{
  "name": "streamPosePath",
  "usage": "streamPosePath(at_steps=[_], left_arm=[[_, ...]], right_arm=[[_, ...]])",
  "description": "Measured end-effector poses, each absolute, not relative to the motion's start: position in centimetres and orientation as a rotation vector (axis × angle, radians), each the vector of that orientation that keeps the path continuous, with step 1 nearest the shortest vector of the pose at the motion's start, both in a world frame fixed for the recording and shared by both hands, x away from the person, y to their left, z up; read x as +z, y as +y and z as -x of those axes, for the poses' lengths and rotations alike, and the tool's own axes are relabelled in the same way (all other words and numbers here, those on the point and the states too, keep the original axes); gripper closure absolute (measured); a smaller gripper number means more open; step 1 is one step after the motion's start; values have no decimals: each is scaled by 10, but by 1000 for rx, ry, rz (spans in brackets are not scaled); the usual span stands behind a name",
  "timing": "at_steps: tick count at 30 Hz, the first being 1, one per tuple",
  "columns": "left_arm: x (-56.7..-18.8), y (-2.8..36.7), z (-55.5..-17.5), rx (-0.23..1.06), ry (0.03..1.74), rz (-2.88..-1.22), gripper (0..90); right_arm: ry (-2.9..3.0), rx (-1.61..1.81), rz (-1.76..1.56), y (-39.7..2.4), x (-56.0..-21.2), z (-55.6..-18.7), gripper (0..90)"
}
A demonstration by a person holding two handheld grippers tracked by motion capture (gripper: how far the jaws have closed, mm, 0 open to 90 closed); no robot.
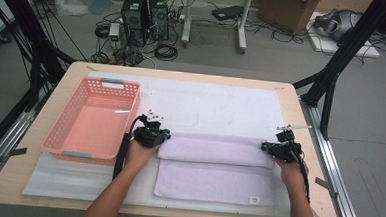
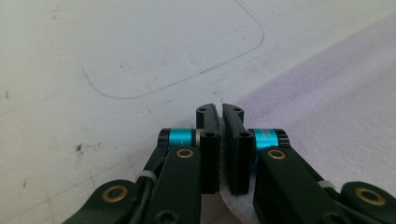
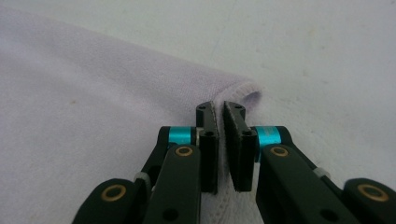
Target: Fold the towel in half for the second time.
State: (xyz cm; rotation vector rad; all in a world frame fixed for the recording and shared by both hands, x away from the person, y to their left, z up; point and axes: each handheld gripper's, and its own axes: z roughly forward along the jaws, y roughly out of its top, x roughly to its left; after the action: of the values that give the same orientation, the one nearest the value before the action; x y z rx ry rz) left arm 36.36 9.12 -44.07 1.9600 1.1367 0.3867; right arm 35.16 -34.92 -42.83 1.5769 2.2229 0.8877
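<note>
Because the lavender towel (image 1: 217, 167) is lying soft, light and limp at lower centre of the bench (image 1: 291, 101), the left gripper (image 1: 155, 135) and right gripper (image 1: 275, 147) are pinching its folded edge's two ends, fingers nearly shut on cloth, keeping it from sagging.

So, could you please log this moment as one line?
towel: part-folded | left gripper: shut on towel corner | right gripper: shut on towel corner | basket: beside

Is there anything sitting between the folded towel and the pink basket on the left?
Nothing visible. The towel lies just right of the pink basket, with bare white mat between them; both grippers are shut on the towel's fold.
</note>
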Motion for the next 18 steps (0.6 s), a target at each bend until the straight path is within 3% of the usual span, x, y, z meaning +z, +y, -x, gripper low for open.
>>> streamPosePath(at_steps=[18], left_arm=[[-407, 109, -294, 361, 995, -1751, 859]], right_arm=[[2038, 1225, -1444, -367, -402, -265, 852]])
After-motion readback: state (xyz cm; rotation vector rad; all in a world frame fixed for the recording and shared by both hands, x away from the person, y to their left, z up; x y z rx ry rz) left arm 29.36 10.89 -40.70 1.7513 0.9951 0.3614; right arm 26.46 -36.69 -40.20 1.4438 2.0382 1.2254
